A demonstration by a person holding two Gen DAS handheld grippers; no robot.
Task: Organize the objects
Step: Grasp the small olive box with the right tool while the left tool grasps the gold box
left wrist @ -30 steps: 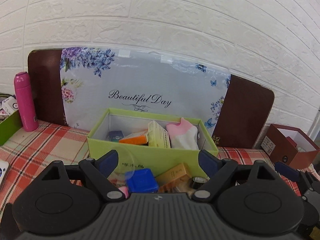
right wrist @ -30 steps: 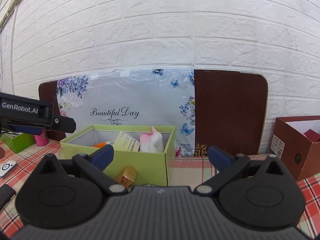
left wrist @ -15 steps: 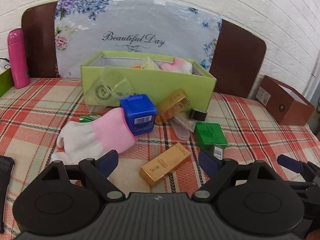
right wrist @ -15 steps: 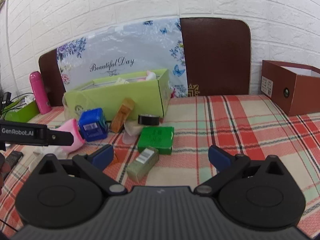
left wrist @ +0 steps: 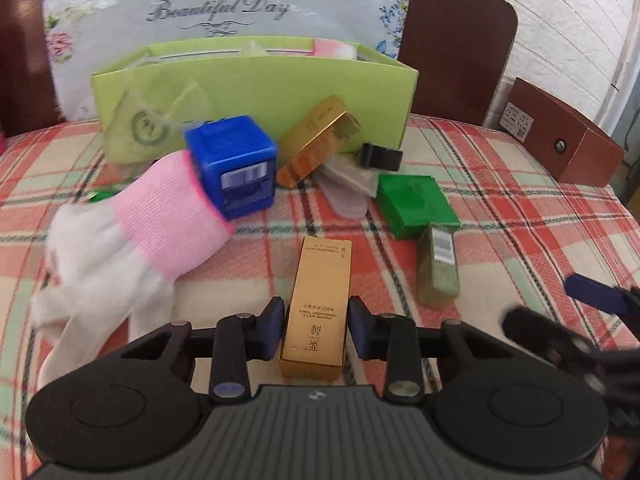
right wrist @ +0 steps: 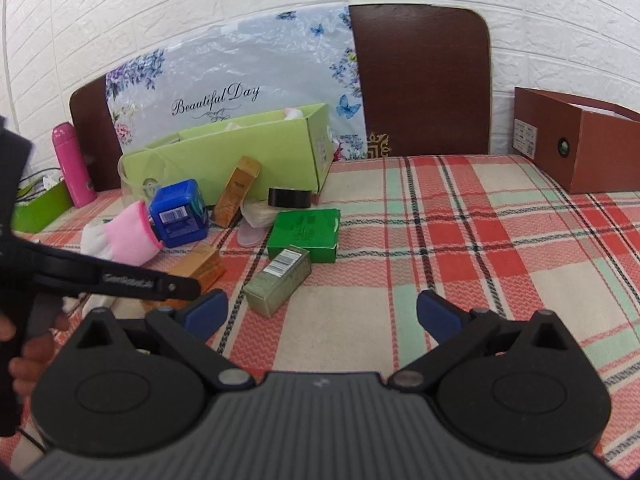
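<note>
Two views | left wrist: gold carton point(left wrist: 318, 308) lies lengthwise on the plaid desk point(left wrist: 520, 184) before the green box point(left wrist: 256, 84); likely light, stiff, slick card, best pinched across its long sides; left hand-held gripper point(left wrist: 316, 328) nearly closed, pads flanking it, contact unclear | right wrist: right hand-held gripper point(right wrist: 322, 312) wide open, empty, above bare cloth beside the olive carton point(right wrist: 278, 280).

Cube point(left wrist: 232, 168) before open box point(left wrist: 256, 80); glove point(left wrist: 132, 232) left; carton point(left wrist: 318, 304) nearest
</note>
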